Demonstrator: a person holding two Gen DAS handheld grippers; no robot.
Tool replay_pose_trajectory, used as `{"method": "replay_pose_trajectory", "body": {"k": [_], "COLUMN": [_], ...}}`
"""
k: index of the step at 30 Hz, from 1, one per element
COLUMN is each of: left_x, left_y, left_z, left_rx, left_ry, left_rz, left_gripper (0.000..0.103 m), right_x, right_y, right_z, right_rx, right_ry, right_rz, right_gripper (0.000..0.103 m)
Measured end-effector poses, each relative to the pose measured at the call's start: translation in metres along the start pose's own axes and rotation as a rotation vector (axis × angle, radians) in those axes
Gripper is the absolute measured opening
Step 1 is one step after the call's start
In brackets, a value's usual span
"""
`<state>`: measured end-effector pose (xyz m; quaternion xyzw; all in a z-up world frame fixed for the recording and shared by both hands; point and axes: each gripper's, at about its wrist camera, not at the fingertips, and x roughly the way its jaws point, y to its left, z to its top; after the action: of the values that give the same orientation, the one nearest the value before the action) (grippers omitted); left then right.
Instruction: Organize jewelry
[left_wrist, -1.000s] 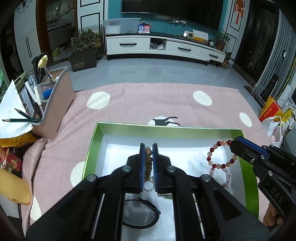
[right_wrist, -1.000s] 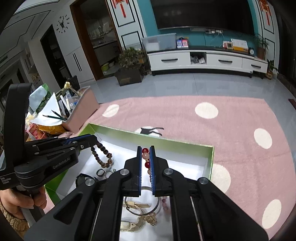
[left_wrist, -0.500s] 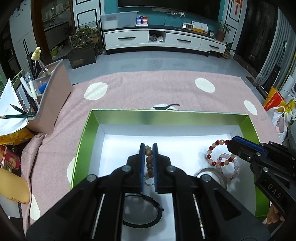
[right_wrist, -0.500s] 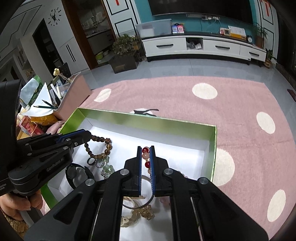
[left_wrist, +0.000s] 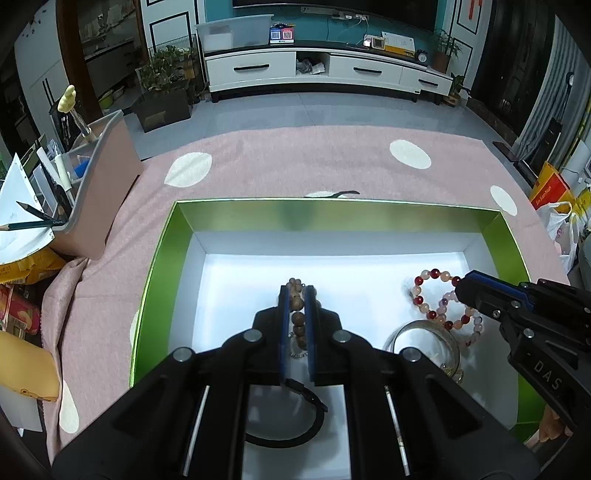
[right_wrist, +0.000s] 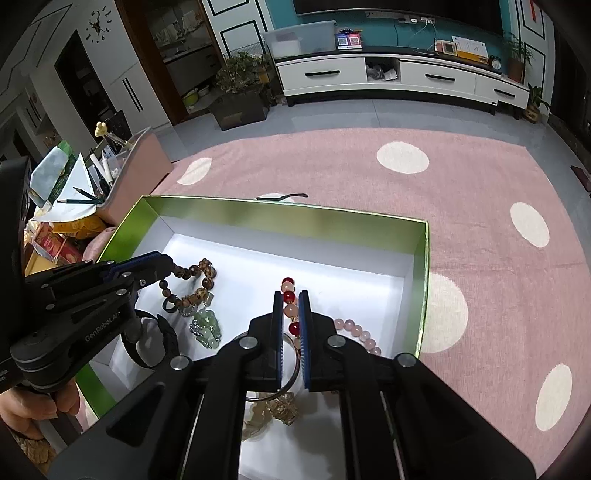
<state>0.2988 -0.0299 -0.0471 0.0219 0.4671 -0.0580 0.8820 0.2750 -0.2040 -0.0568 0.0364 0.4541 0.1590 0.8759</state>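
Wooden-bead bracelet (left_wrist: 297, 316) sits pinched between the closed left gripper (left_wrist: 297, 295) fingers, low over the white floor of the green-walled box (left_wrist: 236, 218). Risk: round beads roll out of flat pads, or the loop snags the black band (left_wrist: 291, 424) below.

Right wrist view: right gripper (right_wrist: 290, 300) is clamped on the red-and-peach bead bracelet (right_wrist: 289, 295), glossy and smooth, so slip seems likely. Hanging strand may tangle with the metal bangle (right_wrist: 284, 384), pink bead strand (right_wrist: 354, 330) or jade pendant (right_wrist: 207, 326) on release.
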Motion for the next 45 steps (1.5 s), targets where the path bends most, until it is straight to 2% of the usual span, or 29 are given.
{"method": "replay_pose_trajectory", "body": {"k": [21, 27, 29, 31, 34, 35, 40, 42, 44, 45], "left_x": [-0.001, -0.008, -0.012, -0.018, -0.027, -0.031, -0.046, -0.055, -0.062, -0.065], "left_y": [0.0, -0.003, -0.003, -0.003, -0.003, -0.003, -0.001, 0.0, 0.001, 0.001], "left_z": [-0.003, -0.005, -0.005, -0.007, -0.009, -0.01, -0.011, -0.014, -0.015, -0.016], "left_rx": [0.005, 0.023, 0.028, 0.041, 0.05, 0.051, 0.056, 0.059, 0.058, 0.058], "left_ry": [0.021, 0.007, -0.004, -0.019, -0.039, -0.049, -0.085, -0.104, -0.12, -0.127], "left_rz": [0.0, 0.012, 0.018, 0.031, 0.044, 0.05, 0.075, 0.091, 0.1, 0.104], "left_gripper": [0.008, 0.02, 0.03, 0.035, 0.05, 0.056, 0.073, 0.078, 0.088, 0.088], "right_x": [-0.007, -0.012, -0.017, -0.022, -0.029, -0.032, -0.048, -0.054, -0.06, -0.062], "right_y": [0.0, 0.002, 0.003, 0.006, 0.01, 0.011, 0.015, 0.016, 0.017, 0.017], "right_z": [-0.004, -0.006, -0.008, -0.008, -0.009, -0.01, -0.013, -0.015, -0.016, -0.017], "right_rx": [-0.004, -0.008, -0.016, -0.025, -0.035, -0.038, -0.05, -0.049, -0.049, -0.049], "right_ry": [0.005, -0.001, -0.012, -0.022, -0.036, -0.041, -0.071, -0.085, -0.095, -0.098], "right_rz": [-0.008, -0.012, -0.017, -0.02, -0.026, -0.028, -0.048, -0.06, -0.073, -0.079], "right_gripper": [0.009, 0.018, 0.018, 0.018, 0.021, 0.024, 0.037, 0.049, 0.057, 0.062]}}
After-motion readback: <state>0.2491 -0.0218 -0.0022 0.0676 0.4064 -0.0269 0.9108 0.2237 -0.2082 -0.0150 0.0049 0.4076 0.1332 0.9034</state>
